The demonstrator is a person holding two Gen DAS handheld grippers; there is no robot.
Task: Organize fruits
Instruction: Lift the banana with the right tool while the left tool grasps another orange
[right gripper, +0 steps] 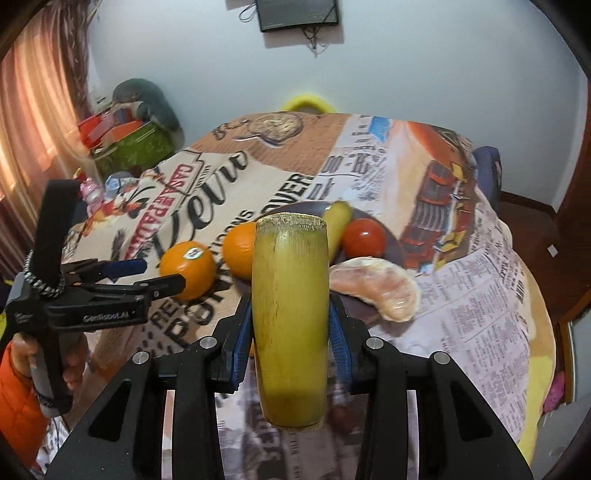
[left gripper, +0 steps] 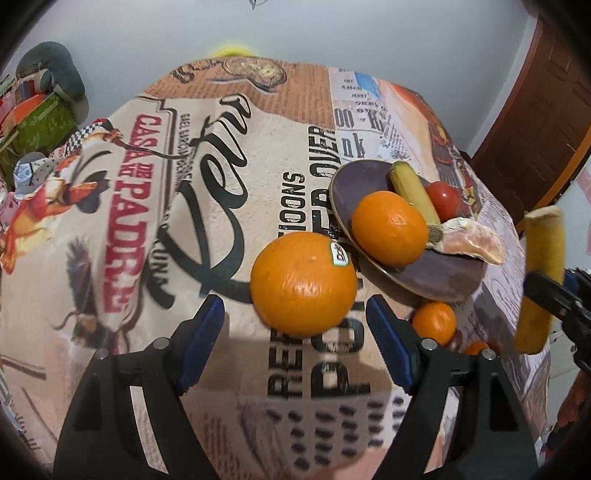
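The right gripper (right gripper: 290, 325) is clamped on a yellow-green cut stalk piece (right gripper: 290, 302), held near the purple plate (right gripper: 395, 245). It should be laid down gently, clear of the peeled citrus segment (right gripper: 376, 288). The left gripper (left gripper: 295, 314) is spread apart around the stickered orange (left gripper: 303, 284), just left of the plate.

A home room: curtain (right gripper: 33, 110), wall-mounted screen (right gripper: 297, 14), printed tablecloth (left gripper: 229, 206).

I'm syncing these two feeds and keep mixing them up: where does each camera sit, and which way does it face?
Left wrist: on the left gripper, facing its open fingers, the stickered orange and purple plate.
Right wrist: on the right gripper, facing its yellow-green stalk piece; the left gripper and the person's hand show.
Shared: orange, plate, stalk piece, printed tablecloth.
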